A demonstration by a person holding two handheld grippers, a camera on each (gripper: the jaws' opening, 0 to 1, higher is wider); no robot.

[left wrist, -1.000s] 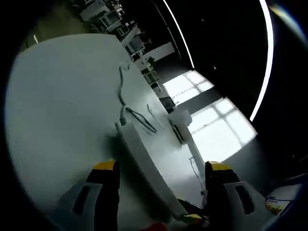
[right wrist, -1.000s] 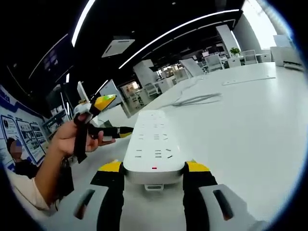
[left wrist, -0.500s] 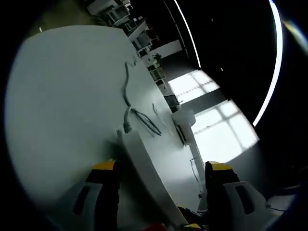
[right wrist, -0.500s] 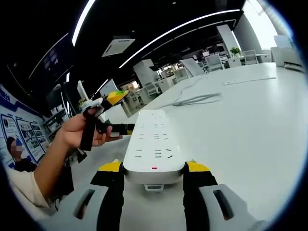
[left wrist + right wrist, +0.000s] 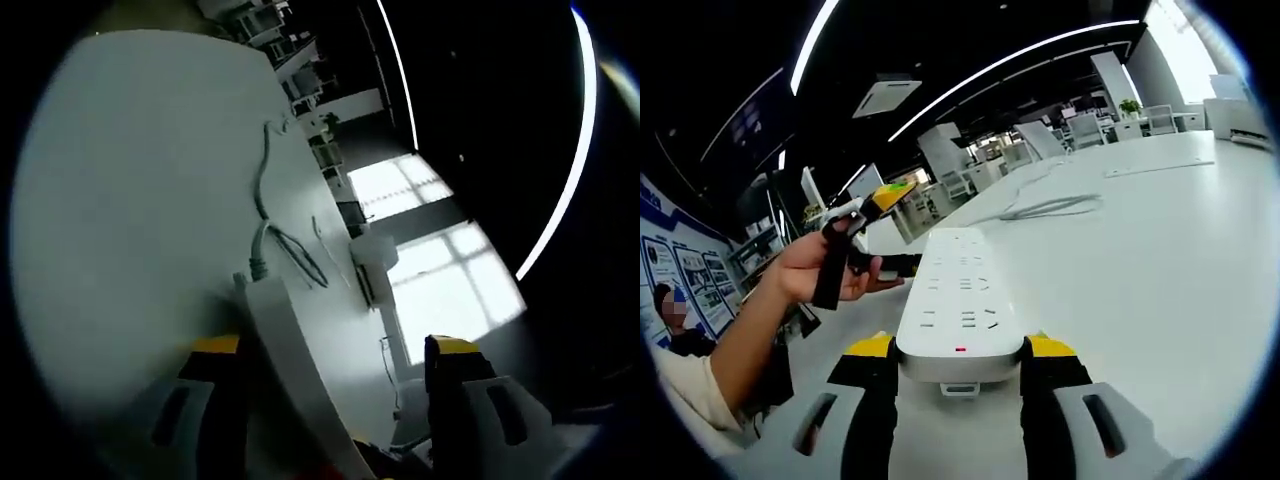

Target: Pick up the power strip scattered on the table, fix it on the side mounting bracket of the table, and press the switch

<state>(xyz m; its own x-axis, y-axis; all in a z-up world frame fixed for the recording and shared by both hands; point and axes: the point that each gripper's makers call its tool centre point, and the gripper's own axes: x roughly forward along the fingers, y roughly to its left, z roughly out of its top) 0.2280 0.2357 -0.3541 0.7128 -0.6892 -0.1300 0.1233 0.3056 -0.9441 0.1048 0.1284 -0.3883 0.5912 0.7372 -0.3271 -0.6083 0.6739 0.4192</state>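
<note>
The long white plastic power strip (image 5: 960, 305) lies flat on the white tabletop (image 5: 1160, 260), in the lower centre of the right gripper view. Its near end sits between the two yellow-tipped jaws of the right tongs (image 5: 960, 350), which are clenched on its sides. Rows of socket openings run along its top face; a small red mark shows near its near edge. In the left gripper view the same power strip (image 5: 285, 370) runs diagonally from centre frame toward the bottom edge, seen nearly edge-on.

The left tongs (image 5: 335, 345) stand released, jaws apart, with the strip between them in the picture; whether either jaw touches it cannot be determined. In the right gripper view the left tongs (image 5: 880, 230) appear at middle left, held in a person's hand (image 5: 815, 270), just beside the far left side of the strip.

A grey power cable (image 5: 262, 190) leaves the far end of the strip and winds toward the upper centre of the left gripper view. A flat white metal bar (image 5: 1157, 166) lies on the tabletop at upper right in the right gripper view, well apart from the strip.
</note>
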